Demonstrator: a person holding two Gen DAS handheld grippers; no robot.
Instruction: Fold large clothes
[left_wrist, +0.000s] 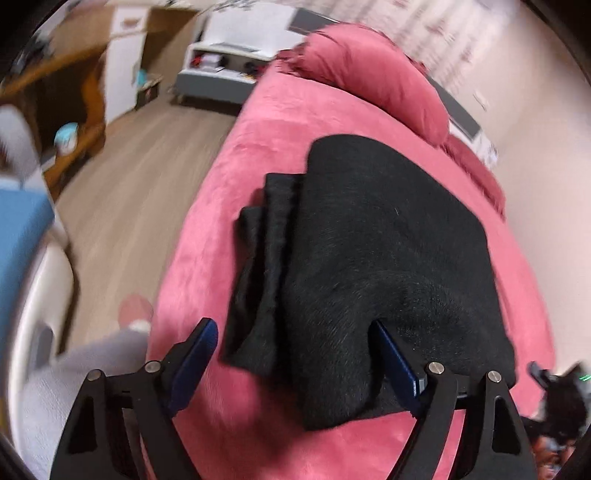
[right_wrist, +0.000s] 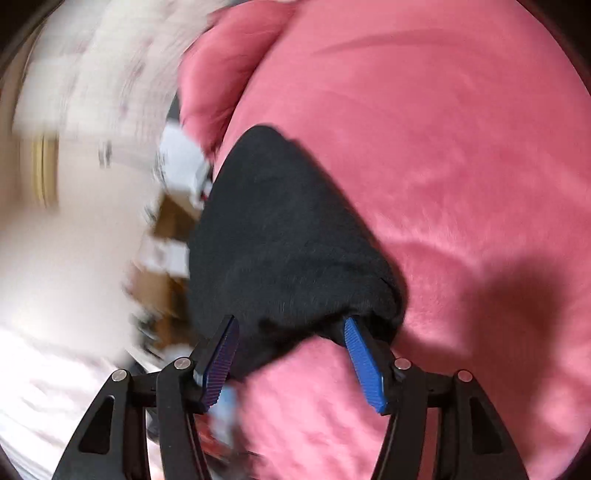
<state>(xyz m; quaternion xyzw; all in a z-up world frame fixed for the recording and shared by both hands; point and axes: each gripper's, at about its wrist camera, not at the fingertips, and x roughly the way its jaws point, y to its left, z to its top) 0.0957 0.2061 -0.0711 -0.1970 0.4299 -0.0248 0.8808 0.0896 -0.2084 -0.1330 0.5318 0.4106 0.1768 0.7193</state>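
You are holding both the left hand-held gripper (left_wrist: 291, 341) and right hand-held gripper (right_wrist: 291, 332) wide apart over the folded black fleece garment (left_wrist: 369, 266) lying on the pink plush bed (left_wrist: 229, 177).

1. A black garment (left_wrist: 369, 258) lies folded on a pink bed (left_wrist: 236, 177), with a narrower folded strip along its left edge.
2. The left gripper (left_wrist: 291, 328) has its jaws wide apart over the garment's near edge; the right finger touches the fabric.
3. A pink pillow (left_wrist: 376, 70) lies beyond the garment.
4. Wood floor (left_wrist: 147, 166) lies left of the bed.
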